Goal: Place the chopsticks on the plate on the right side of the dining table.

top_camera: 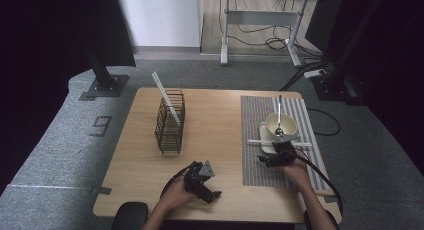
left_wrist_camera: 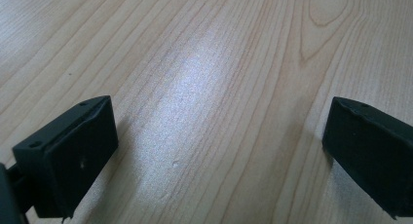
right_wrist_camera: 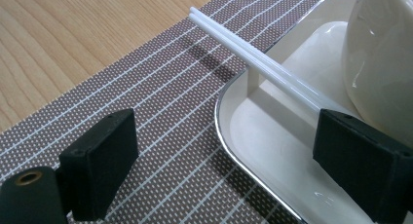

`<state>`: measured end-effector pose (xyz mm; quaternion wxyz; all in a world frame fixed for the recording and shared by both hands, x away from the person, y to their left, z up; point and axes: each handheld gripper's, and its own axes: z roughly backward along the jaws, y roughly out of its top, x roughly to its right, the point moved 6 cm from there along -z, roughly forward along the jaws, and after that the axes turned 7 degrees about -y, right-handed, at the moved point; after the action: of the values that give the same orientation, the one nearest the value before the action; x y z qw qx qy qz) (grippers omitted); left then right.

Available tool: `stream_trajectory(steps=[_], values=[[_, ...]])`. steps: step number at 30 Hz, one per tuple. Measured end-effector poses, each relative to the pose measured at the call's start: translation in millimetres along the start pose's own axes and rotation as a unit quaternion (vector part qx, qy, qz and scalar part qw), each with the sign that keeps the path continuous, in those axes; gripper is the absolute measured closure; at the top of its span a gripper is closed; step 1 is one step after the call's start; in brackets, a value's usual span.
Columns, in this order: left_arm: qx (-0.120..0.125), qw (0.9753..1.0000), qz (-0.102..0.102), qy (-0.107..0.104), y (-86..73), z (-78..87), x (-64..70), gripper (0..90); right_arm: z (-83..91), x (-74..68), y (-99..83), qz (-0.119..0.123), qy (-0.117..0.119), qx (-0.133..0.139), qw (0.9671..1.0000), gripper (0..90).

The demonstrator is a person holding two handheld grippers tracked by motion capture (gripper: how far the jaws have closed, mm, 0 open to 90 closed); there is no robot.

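The right gripper (right_wrist_camera: pixel 221 160) hangs wide open and empty over the tray (right_wrist_camera: pixel 253 151) on the mat (right_wrist_camera: pixel 160 107) by the table's (top_camera: pixel 215 140) right edge. The jaws straddle the tray's rim just short of the chopsticks (right_wrist_camera: pixel 258 63), which bridge that rim, likely the pickup target. The bowl (right_wrist_camera: pixel 384 63) crowds one side. The left gripper (left_wrist_camera: pixel 219 156), wide open and empty, rests near the front edge, clear wood around it.

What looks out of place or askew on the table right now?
Little stands out. The white chopsticks lie across the rim of the white tray, one end jutting over the striped placemat. A white stick leans tilted out of the wire basket. Nothing looks spilled or broken. The right claw is open by the tray.
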<state>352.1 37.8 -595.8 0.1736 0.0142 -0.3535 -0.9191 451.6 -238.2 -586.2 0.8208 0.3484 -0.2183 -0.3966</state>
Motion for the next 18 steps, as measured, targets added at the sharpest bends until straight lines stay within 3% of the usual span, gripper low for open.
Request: stream_trajectory(steps=[4,8,13,18], values=[[0.000,1.0000,0.000,0.000,0.0,0.0,0.0,0.0,6.3,2.7,-0.8,-0.002,-0.004,0.002,1.0000,8.9],[0.000,1.0000,0.000,0.000,0.0,0.0,0.1,0.0,18.1,15.0,-6.4,-0.017,-0.020,0.005,0.9996,8.9],[0.000,1.0000,0.000,0.000,0.0,0.0,0.0,0.0,35.7,38.4,-17.9,-0.034,-0.058,0.006,0.9977,9.9],[0.000,1.0000,0.000,0.000,0.0,0.0,0.1,0.0,51.9,60.8,-32.5,-0.059,-0.097,-0.003,0.9935,10.3]])
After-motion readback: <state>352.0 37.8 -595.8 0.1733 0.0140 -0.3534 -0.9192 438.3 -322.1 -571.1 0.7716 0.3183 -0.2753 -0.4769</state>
